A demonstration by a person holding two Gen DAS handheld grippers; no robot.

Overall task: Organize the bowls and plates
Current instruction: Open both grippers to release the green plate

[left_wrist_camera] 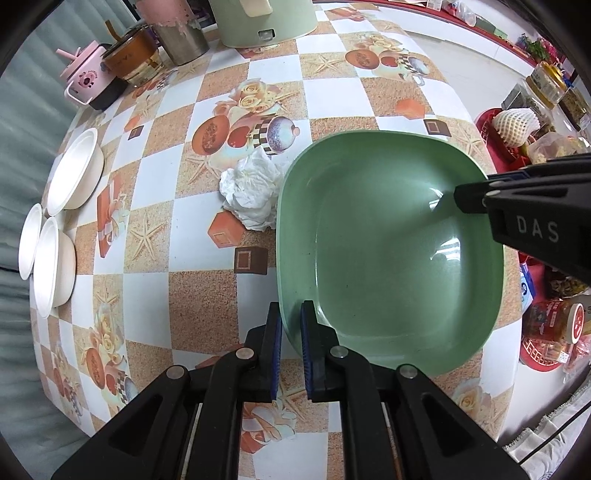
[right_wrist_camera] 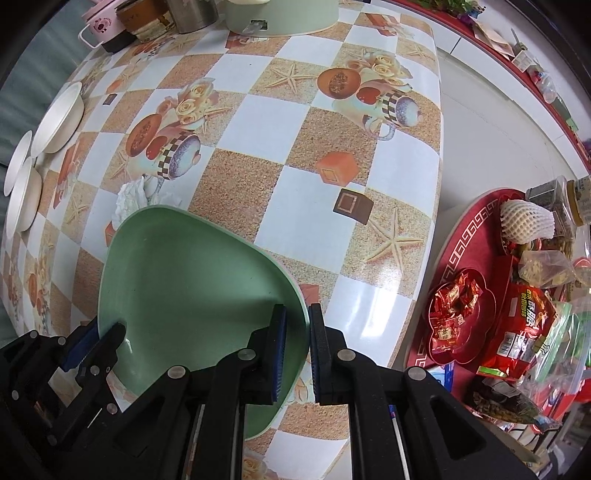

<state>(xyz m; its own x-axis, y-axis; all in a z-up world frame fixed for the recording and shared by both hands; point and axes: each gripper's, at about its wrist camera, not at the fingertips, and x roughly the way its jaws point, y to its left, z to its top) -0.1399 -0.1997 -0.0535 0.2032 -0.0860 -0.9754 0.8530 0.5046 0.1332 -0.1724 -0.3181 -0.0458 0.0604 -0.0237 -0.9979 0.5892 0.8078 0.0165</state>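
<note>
A pale green square plate [left_wrist_camera: 391,243] with rounded corners and a raised rim sits low over the checked, flower-printed tablecloth [left_wrist_camera: 207,295], near the table's right edge. The left gripper [left_wrist_camera: 291,347] is clenched on its near left rim, one blue pad inside the lip and one outside; the right gripper [right_wrist_camera: 297,350] pinches the opposite rim the same way. Gripping both sides probably keeps the wide, shallow dish level as it is carried. Just beside the plate's far left corner lies a crumpled white tissue [left_wrist_camera: 251,195]. Well apart, along the table's left edge, are three white bowls [left_wrist_camera: 64,218], likely where the dishes are being gathered. A pale green appliance [left_wrist_camera: 264,22], a steel cup [left_wrist_camera: 183,42] and a pink pot [left_wrist_camera: 86,79] stand along the far edge.
</note>
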